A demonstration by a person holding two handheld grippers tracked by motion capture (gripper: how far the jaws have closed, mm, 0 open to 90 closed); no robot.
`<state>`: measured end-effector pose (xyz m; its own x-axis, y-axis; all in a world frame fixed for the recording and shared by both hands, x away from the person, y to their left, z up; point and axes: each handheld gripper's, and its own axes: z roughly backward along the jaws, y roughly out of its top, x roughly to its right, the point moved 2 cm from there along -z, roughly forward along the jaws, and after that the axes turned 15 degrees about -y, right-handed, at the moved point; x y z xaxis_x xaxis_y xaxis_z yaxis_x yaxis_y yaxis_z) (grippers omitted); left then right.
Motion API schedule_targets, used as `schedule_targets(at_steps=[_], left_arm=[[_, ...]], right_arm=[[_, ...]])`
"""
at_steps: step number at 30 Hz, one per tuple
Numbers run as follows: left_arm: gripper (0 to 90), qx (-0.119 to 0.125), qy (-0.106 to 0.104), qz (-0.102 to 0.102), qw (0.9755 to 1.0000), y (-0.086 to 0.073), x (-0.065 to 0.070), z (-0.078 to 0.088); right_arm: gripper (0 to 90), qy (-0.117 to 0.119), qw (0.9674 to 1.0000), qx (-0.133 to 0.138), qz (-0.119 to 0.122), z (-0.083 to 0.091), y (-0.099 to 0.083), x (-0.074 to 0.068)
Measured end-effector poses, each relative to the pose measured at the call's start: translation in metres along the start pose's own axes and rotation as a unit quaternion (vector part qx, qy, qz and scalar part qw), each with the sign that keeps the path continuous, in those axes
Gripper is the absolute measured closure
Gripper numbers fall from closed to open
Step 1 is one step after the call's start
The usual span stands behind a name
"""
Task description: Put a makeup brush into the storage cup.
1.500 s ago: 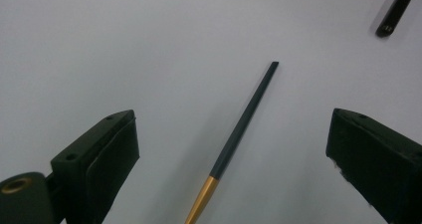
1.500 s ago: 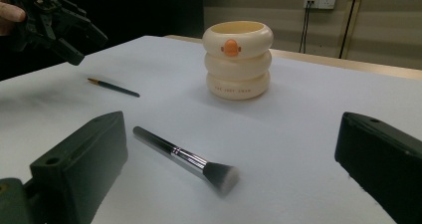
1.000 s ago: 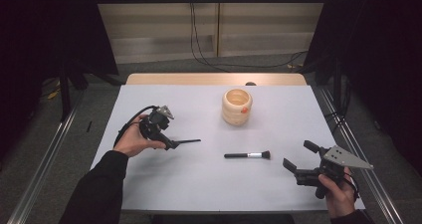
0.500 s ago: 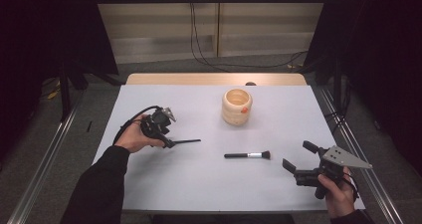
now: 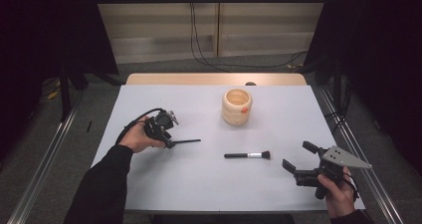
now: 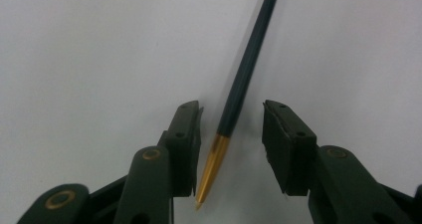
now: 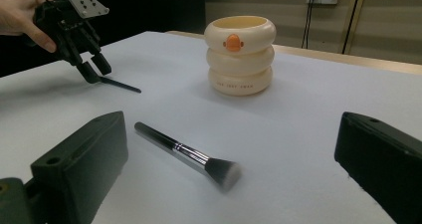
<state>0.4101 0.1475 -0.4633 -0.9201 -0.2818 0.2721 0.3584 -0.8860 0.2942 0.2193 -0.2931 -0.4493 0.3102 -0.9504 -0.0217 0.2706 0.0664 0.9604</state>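
Since a second ago the table looks the same: the cream holder (image 5: 237,106), the makeup brush (image 5: 247,155) and the thin dark brush (image 5: 185,142) all lie where they lay, and both your hands sit in the same spots. The one change is at your left gripper (image 6: 231,149), whose jaws have just been closing around the thin dark brush.

The holder, a stack of three cream rings with an orange duck bill on the top ring, carries a line of small print on its bottom ring in the right gripper view (image 7: 240,55); it is too small to read.

Your left gripper stands at the left of the table (image 5: 168,143), jaws partly closed. The thin dark brush's gold ferrule and dark handle run up between the two pads, with a gap showing on each side, so the pads do not yet press on it. The brush lies flat on the white table (image 5: 199,184), its handle pointing right.

Your right gripper (image 5: 298,158), at the near right, has its jaws spread wide and holds nothing. The makeup brush lies just to its left, bristles towards it.
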Motion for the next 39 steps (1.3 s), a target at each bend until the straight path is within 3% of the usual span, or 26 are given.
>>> schedule_targets(at_steps=[6, 7, 10, 15, 17, 22, 25, 30, 32, 34, 39], left_arm=[[63.9, -0.004, -0.012, -0.005, 0.9999, 0.0020, -0.0016, -0.0025], [64.4, -0.001, -0.016, 0.002, 0.9999, 0.0015, -0.0011, -0.0029], [67.3, 0.000, -0.012, 0.000, 0.9999, 0.0015, -0.0029, -0.0034], [71.3, -0.018, -0.014, 0.007, 0.9997, 0.0055, -0.0033, -0.0037], [75.1, -0.024, -0.016, -0.002, 0.9996, 0.0064, -0.0034, -0.0036], [80.2, -0.022, -0.032, 0.010, 0.9992, 0.0063, -0.0032, -0.0047], [80.6, -0.027, -0.028, 0.003, 0.9992, 0.0074, -0.0045, -0.0050], [80.5, -0.015, -0.039, 0.013, 0.9990, 0.0052, -0.0072, -0.0050], [81.9, -0.004, -0.040, 0.029, 0.9988, 0.0046, -0.0076, -0.0059], [83.4, -0.008, -0.047, 0.026, 0.9985, 0.0043, -0.0093, -0.0045], [83.5, -0.006, -0.042, 0.028, 0.9987, 0.0035, -0.0081, -0.0029]], right_arm=[[0.0, -0.001, 1.0000, -0.002, 0.000, 0.0000, 0.0000, -0.0001], [0.0, -0.001, 1.0000, -0.003, 0.001, 0.0000, 0.0000, 0.0000], [0.0, -0.001, 1.0000, -0.003, 0.001, 0.0000, -0.0002, 0.0000], [0.0, 0.000, 0.9999, -0.011, 0.003, -0.0001, -0.0013, -0.0004], [0.0, -0.001, 0.9999, -0.012, 0.002, -0.0001, -0.0016, -0.0005], [0.0, -0.001, 0.9999, -0.014, 0.001, 0.0001, -0.0018, -0.0003], [0.0, -0.002, 0.9999, -0.013, 0.001, -0.0001, -0.0017, -0.0007], [0.0, -0.003, 0.9999, -0.014, 0.006, -0.0003, -0.0018, -0.0004], [0.0, 0.000, 0.9999, -0.014, 0.003, -0.0003, -0.0016, -0.0007], [0.0, -0.002, 0.9999, -0.015, 0.006, -0.0006, -0.0017, -0.0004], [0.0, -0.001, 0.9999, -0.015, 0.001, -0.0002, -0.0019, 0.0000]])
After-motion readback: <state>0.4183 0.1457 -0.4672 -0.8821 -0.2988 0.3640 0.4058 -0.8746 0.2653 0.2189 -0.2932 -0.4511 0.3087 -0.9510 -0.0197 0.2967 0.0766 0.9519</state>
